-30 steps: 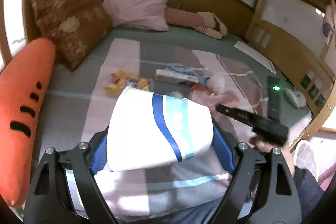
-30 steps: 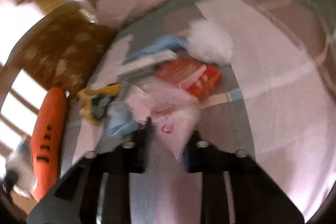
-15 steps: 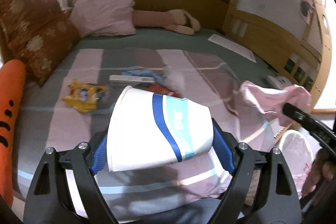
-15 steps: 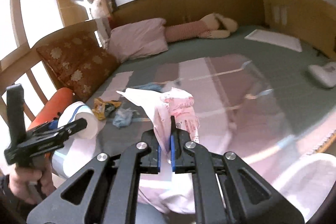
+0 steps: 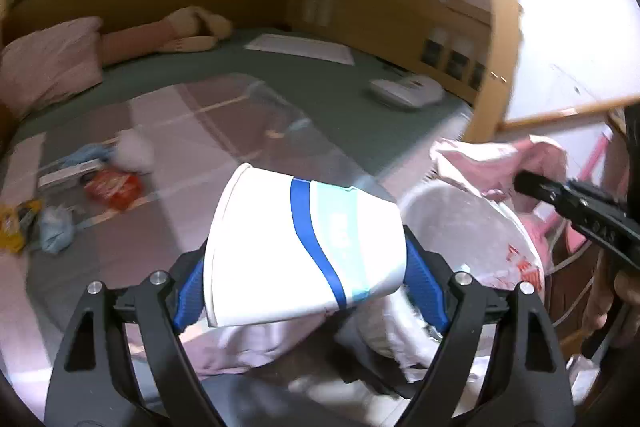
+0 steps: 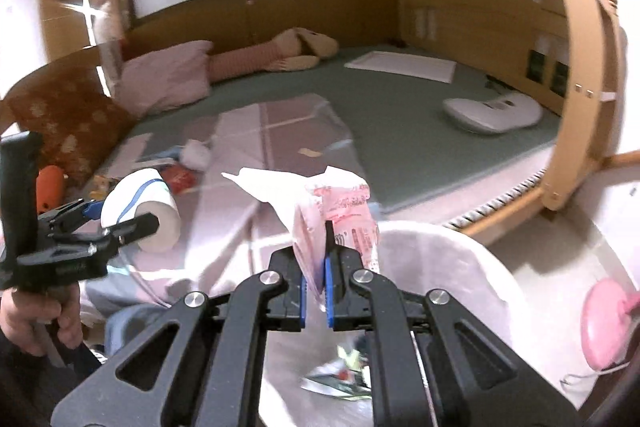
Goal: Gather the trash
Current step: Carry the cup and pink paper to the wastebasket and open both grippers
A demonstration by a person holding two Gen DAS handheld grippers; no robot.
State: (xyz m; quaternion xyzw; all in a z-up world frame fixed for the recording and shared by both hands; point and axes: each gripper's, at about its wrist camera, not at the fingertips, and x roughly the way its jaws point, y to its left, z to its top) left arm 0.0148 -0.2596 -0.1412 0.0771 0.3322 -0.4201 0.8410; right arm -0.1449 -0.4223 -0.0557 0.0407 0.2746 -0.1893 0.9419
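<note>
Pinching a pink wrapper (image 6: 344,211) in nearly closed jaws, the right gripper (image 6: 316,291) is hanging directly above the lined bin (image 6: 460,267) at lower frame; the left gripper (image 5: 304,291), jaws wide, is gripping a paper cup (image 5: 296,247) lying sideways, left of the bin.

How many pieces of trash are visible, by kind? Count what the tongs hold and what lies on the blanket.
Paper cup, in left tongs: 1
Pink plastic bag, in right tongs: 1
Snack wrappers, red and yellow: 2
White wad: 1
Blue pieces: 2
Flat white box: 1
Total: 8, though blurred.
</note>
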